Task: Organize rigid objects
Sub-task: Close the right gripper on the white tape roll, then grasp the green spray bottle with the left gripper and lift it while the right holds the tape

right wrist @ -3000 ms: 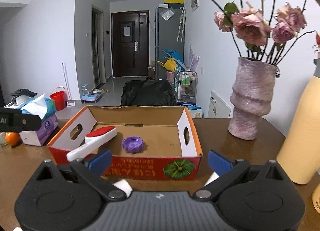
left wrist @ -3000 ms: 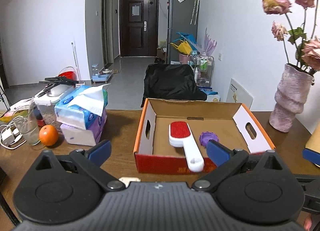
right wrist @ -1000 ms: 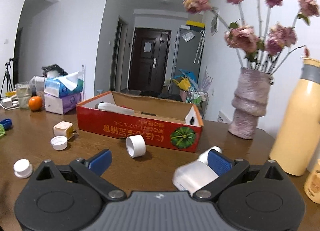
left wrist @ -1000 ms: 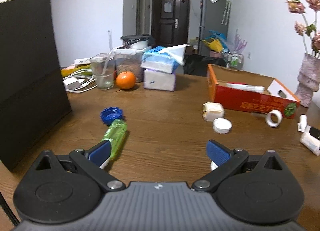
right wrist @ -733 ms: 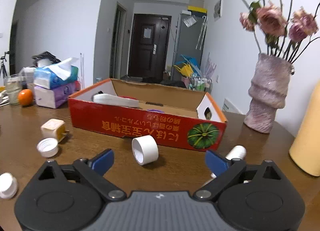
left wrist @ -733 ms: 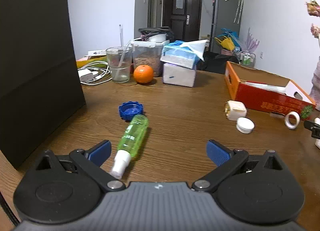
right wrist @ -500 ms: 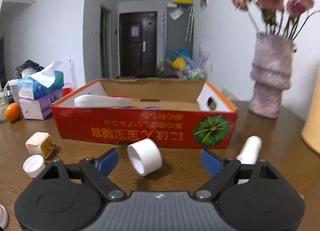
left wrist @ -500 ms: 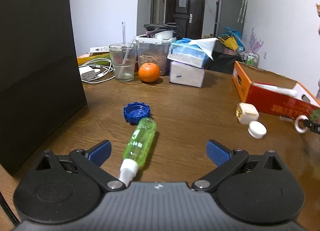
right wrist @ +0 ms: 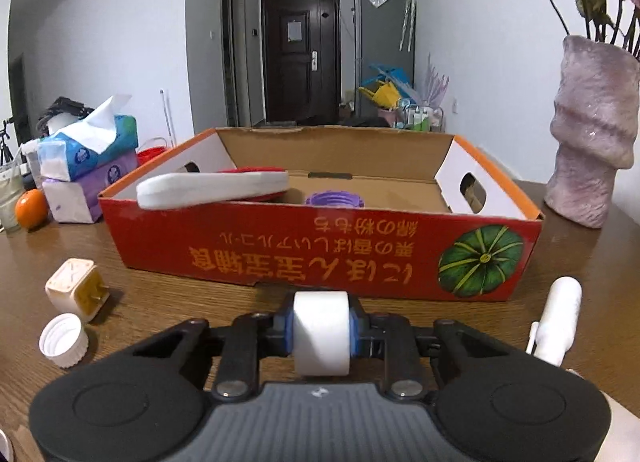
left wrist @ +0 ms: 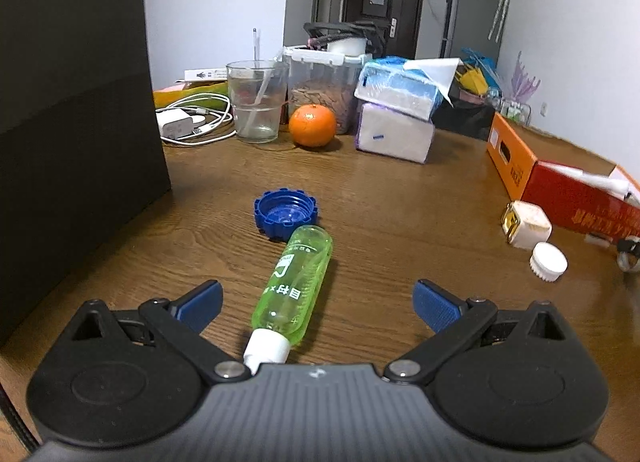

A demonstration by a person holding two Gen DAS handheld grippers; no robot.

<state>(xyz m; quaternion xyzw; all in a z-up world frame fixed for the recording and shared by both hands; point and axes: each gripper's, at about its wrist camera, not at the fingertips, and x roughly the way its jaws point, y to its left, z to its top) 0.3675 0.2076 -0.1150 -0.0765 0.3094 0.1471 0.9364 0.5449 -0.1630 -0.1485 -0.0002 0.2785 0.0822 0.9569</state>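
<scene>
Here, largest first:
Cardboard box (right wrist: 320, 258): set on the table (left wrist: 400, 198), just beyond the right gripper (right wrist: 321, 332); a white brush (right wrist: 212, 188) and a purple cap (right wrist: 334, 198) are held inside.
Green spray bottle (left wrist: 296, 280): laid flat between the left gripper's (left wrist: 318, 300) spread jaws, untouched; long axis runs away from the camera, nozzle nearest, base touching a blue lid (left wrist: 285, 213).
White roll (right wrist: 321, 332): clamped by the right gripper's just-closed jaws, axis crosswise.

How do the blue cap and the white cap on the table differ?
The blue cap is wider than the white cap. The blue cap touches the green bottle; the white cap sits beside a cream plug. Both lie on the table, ridged, open side up.
</scene>
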